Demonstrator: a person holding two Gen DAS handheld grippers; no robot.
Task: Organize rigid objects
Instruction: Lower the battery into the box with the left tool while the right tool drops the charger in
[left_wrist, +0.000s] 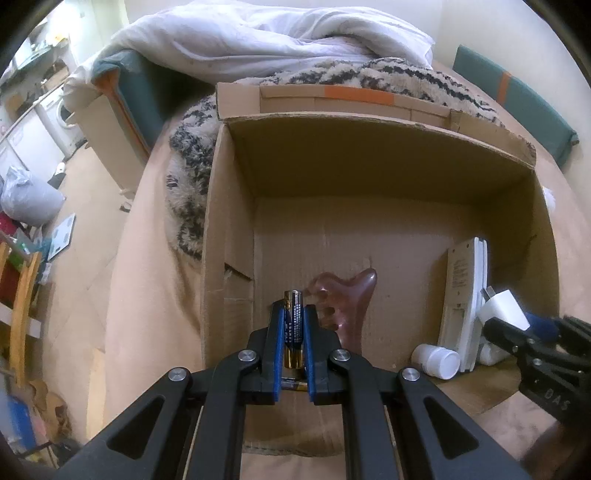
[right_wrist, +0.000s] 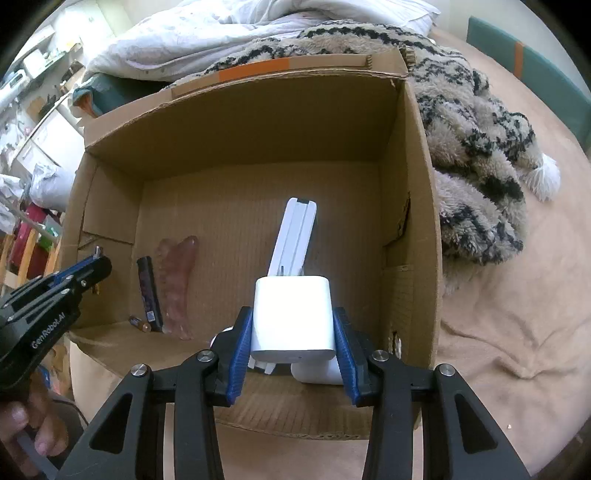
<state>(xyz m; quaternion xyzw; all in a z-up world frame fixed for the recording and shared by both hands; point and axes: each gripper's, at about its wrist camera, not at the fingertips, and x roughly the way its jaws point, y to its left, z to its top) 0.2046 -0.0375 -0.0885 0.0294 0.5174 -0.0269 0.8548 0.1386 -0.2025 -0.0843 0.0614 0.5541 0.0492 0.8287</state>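
Observation:
My left gripper is shut on a blue and gold battery, held upright over the near left part of the open cardboard box. My right gripper is shut on a white plug adapter, held over the box's near right part; it also shows in the left wrist view. On the box floor lie a pink scraping tool, a dark stick-shaped object, a second battery, a white remote and a white bottle.
The box stands on a bed with a tan sheet. A shaggy patterned blanket and a white duvet lie behind and beside it. Cluttered floor and furniture are to the left.

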